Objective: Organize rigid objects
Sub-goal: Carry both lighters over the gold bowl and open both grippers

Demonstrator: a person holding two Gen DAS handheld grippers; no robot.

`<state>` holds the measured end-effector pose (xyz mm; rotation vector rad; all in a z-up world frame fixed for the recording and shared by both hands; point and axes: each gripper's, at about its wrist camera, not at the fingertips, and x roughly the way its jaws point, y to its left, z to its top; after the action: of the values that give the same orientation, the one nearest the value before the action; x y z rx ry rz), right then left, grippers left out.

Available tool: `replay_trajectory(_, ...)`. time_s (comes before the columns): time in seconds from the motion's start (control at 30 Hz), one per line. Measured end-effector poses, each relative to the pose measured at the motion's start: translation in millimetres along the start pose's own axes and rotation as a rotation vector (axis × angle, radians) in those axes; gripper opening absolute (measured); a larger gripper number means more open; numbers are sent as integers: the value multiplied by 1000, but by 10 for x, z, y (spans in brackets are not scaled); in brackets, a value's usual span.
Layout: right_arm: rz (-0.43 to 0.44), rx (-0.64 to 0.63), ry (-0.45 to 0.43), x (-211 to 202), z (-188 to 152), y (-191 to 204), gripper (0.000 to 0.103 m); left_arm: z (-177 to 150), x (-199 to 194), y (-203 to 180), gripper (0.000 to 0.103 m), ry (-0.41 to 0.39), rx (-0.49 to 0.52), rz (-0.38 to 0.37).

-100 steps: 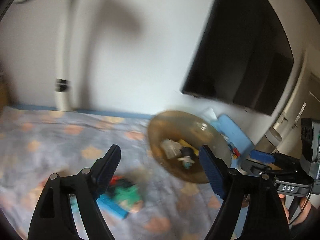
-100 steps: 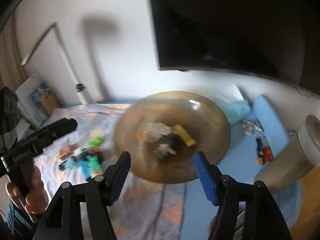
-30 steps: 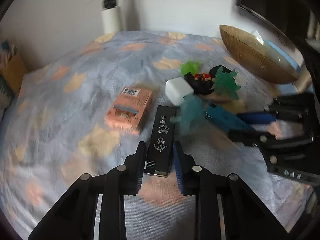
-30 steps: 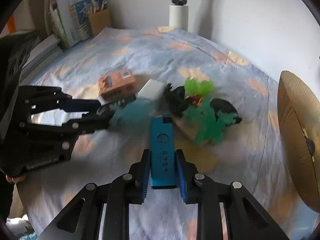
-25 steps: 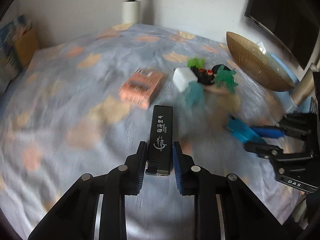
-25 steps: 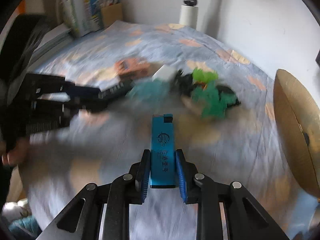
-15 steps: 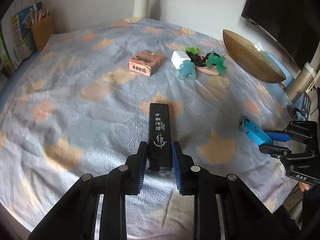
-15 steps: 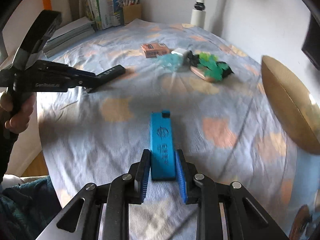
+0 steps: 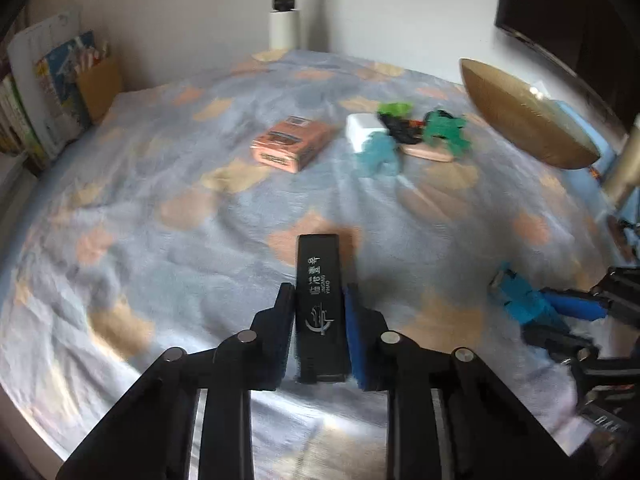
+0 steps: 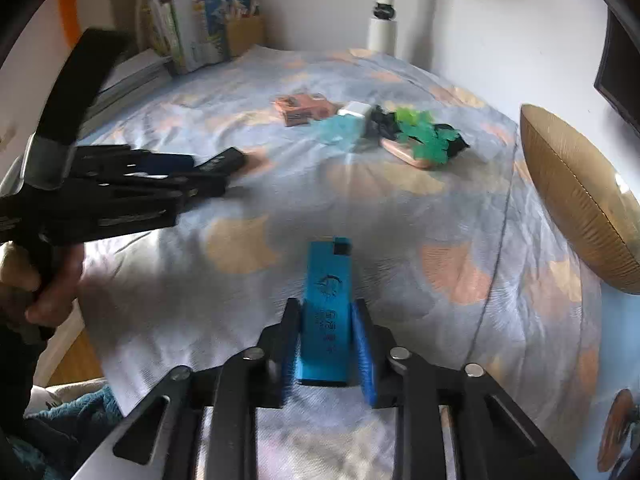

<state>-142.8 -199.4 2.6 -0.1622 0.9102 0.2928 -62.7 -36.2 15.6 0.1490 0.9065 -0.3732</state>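
My left gripper point(image 9: 319, 304) is shut on a long black box point(image 9: 319, 292) with white lettering, held above the patterned blue bedspread point(image 9: 180, 208). My right gripper point(image 10: 326, 316) is shut on a long blue box point(image 10: 328, 292). It also shows at the right of the left wrist view point(image 9: 520, 296). The black box shows at the left of the right wrist view point(image 10: 224, 160). At the far side lie an orange box point(image 9: 290, 144), a white block point(image 9: 362, 130) and green and teal toy figures point(image 9: 442, 130). A ribbed gold bowl point(image 9: 524, 116) leans at the far right.
Books and a cardboard holder point(image 9: 52, 92) stand at the far left edge. A white post point(image 9: 285, 8) rises by the back wall. A dark screen point(image 9: 568, 12) hangs top right. A beige cylinder point(image 9: 624, 168) stands right of the bowl.
Both grippers took the black and blue boxes from the pile and pulled back toward the near side of the bed. The pile and bowl now lie farther off.
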Motion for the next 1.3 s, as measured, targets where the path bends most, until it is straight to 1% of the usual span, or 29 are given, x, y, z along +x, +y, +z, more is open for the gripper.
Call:
replay_trajectory(0.1, -29, -22, -18, -53, -71, 70, 24, -6, -41, -6, 21, -5, -27, -36)
replay_trajectory(0.23, -34, 2, -37, -166, -148, -5, 24, 13, -128, 76, 21, -19, -102, -124)
replay_trajectory(0.27, -42, 16, -48, -223, -183, -58, 24, 16, -138, 90, 21, -20, -116, -156)
replay_trajectory(0.33, -56, 43, -61, -301, -226, -147, 24, 18, -118, 133, 21, -13, -159, -258)
replay_trajectory(0.37, -62, 64, -68, -350, -250, -213, 24, 11, -107, 131, 21, -15, -174, -277)
replay_trajectory(0.47, -77, 118, -92, -499, -287, -418, 24, 18, -169, 28, 21, -43, -160, -278)
replay_trajectory(0.6, -134, 140, -149, -804, -232, -643, 24, 234, -364, -205, 21, -106, -81, -274)
replay_trajectory(0.73, -215, 136, -199, -1079, -92, -889, 24, 659, -511, -505, 21, -172, -13, -298)
replay_trajectory(0.8, -289, 155, -201, -1183, -3, -1095, 24, 892, -514, -655, 21, -191, 0, -319)
replay_trajectory(0.93, -378, 218, -186, -1313, 126, -1552, 24, 1349, -445, -1026, 21, -228, 31, -337)
replay_trajectory(1.0, -394, 249, -178, -1348, 188, -1760, 24, 1512, -342, -1187, 21, -214, 35, -353)
replay_trajectory(1.07, -381, 279, -165, -1353, 217, -1944, 24, 1639, -192, -1373, 21, -190, 38, -361)
replay_trajectory(1.17, -370, 295, -121, -1259, 269, -2158, 24, 1700, 15, -1570, 21, -147, 45, -369)
replay_trajectory(1.3, -311, 313, -60, -1011, 312, -2295, 24, 1722, 245, -1817, 21, -89, 63, -363)
